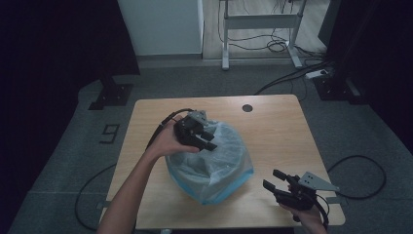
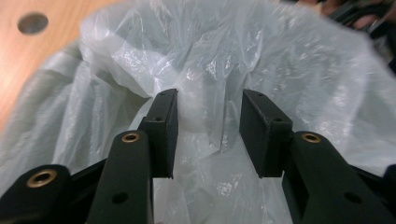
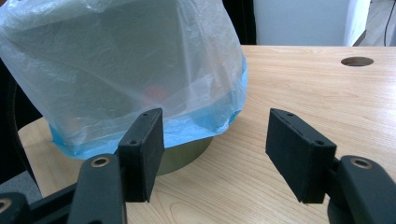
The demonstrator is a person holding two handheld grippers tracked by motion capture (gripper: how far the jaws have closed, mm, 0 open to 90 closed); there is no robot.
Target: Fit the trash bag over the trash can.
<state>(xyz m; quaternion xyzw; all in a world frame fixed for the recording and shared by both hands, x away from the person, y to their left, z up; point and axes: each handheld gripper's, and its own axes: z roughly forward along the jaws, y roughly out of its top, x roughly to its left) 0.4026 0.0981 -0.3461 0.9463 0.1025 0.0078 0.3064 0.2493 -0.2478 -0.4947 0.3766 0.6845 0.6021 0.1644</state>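
A round bin point(image 3: 187, 151) lined with a clear plastic bag point(image 1: 219, 161) with a blue hem stands in the middle of the wooden table point(image 1: 272, 126). The bag drapes over the bin's rim and hangs down its sides. My left gripper point(image 1: 209, 141) hovers over the bin's mouth from the left. Its jaws stand apart, and loose folds of the bag point(image 2: 289, 60) rise between them without being pinched. My right gripper point(image 1: 271, 178) rests near the table's front right corner, open and empty. From there it faces the bag point(image 3: 116, 60) with its fingertips a short way off.
A round cable hole point(image 1: 247, 107) sits near the table's far edge. Behind the table stands a white desk frame point(image 1: 260, 22) with cables on the floor. A black stand base point(image 1: 111, 95) is at the back left. A cable loop point(image 1: 358, 178) lies right of the table.
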